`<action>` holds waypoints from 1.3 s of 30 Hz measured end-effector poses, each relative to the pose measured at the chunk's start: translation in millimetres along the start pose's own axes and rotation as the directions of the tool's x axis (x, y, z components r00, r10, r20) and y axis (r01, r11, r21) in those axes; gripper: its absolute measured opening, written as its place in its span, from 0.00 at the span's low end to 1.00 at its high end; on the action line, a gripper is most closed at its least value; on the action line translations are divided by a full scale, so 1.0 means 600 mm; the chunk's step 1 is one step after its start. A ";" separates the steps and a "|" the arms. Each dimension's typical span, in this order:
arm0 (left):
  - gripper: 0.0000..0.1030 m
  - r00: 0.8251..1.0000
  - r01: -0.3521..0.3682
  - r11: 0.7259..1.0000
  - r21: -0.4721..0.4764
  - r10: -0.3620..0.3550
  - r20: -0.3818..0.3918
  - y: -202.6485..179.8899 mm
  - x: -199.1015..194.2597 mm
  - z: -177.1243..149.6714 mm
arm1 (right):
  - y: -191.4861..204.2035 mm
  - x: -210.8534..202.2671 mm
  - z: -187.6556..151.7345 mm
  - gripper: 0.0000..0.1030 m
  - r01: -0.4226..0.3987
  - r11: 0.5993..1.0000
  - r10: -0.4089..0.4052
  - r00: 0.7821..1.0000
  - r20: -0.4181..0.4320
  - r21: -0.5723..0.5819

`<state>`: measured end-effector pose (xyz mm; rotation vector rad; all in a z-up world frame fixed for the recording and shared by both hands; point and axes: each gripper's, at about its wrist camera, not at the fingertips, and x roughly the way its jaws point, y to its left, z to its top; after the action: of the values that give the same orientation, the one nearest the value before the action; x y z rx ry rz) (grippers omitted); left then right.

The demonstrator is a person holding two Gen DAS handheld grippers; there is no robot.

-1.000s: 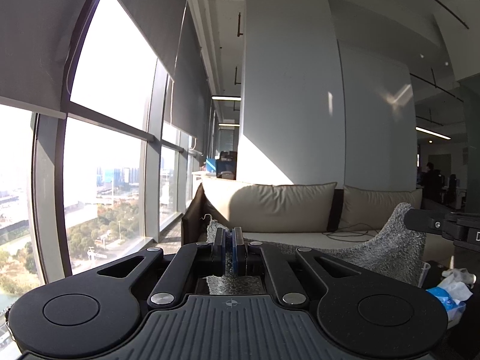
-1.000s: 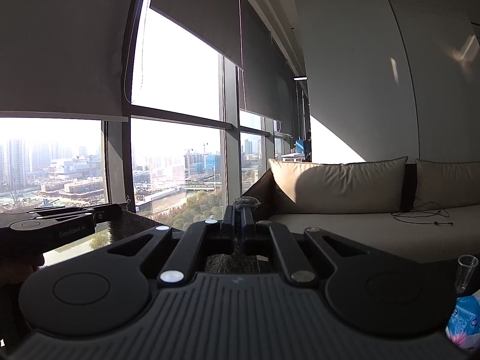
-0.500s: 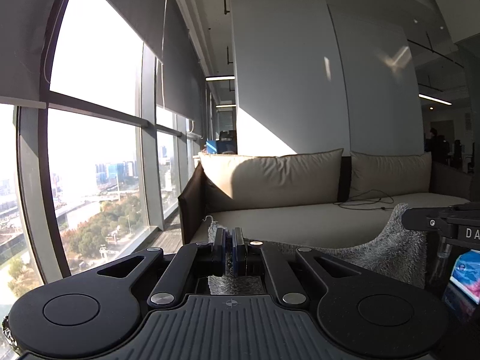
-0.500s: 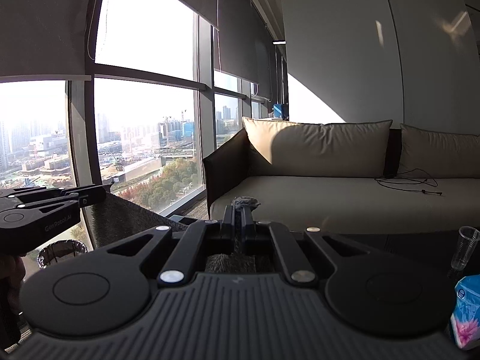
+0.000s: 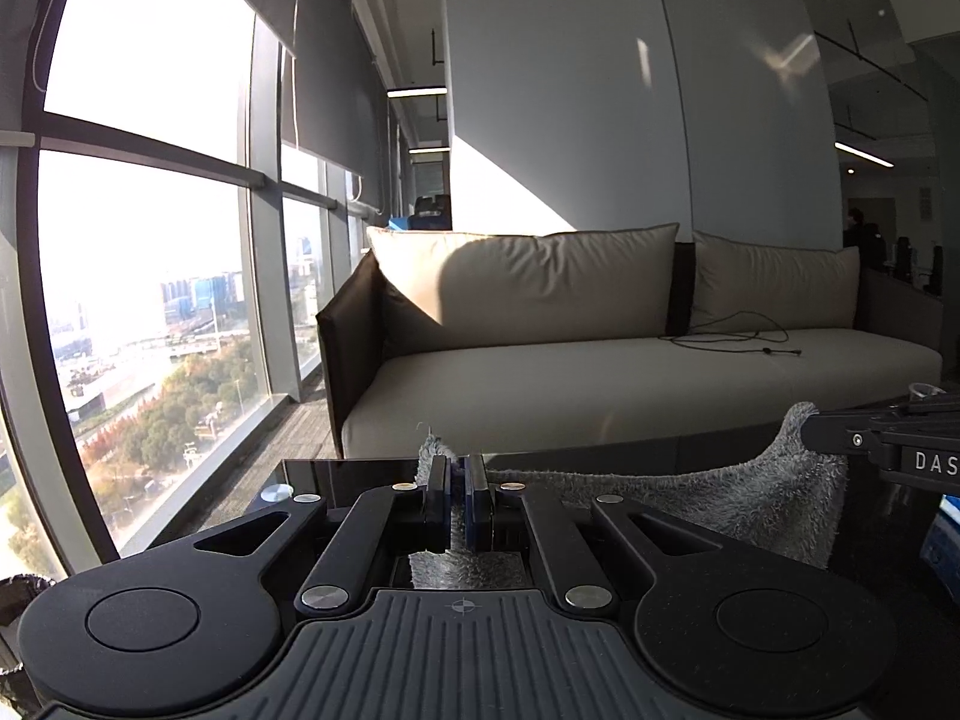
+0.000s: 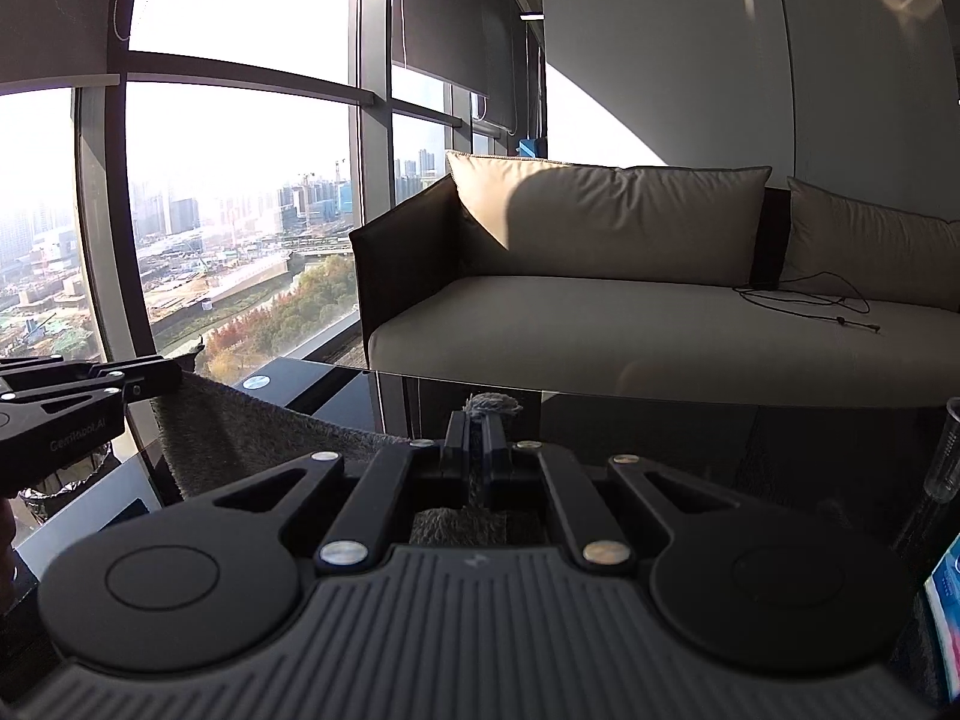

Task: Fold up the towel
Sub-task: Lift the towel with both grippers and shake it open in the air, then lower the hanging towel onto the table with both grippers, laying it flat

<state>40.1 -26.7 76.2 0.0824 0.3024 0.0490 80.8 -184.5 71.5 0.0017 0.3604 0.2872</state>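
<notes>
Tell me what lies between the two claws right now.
The grey towel spans the gap, sagging from the left claw to the right claw. Both wrist views show each shut on a corner.

Beyond the glass table (image 6: 660, 414) lies open floor; the sofa (image 6: 600, 324) blocks farther ahead.

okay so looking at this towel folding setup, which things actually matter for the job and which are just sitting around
Part of the job:
- grey towel, stretched between the two grippers
- left gripper, shut on one corner
- right gripper, shut on another corner
- black glass table

Just lying about:
- sofa
- black cable on the sofa
- clear plastic cup
</notes>
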 end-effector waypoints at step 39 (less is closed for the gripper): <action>0.13 0.971 0.034 0.999 -0.024 -0.039 -0.234 0.049 0.198 -0.067 | -0.003 0.250 -0.085 0.04 0.086 0.996 -0.090 0.976 -0.196 -0.026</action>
<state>140.3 12.8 5.8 0.0517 0.5401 0.0250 197.8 -147.0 -28.4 -0.0601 0.5537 0.2030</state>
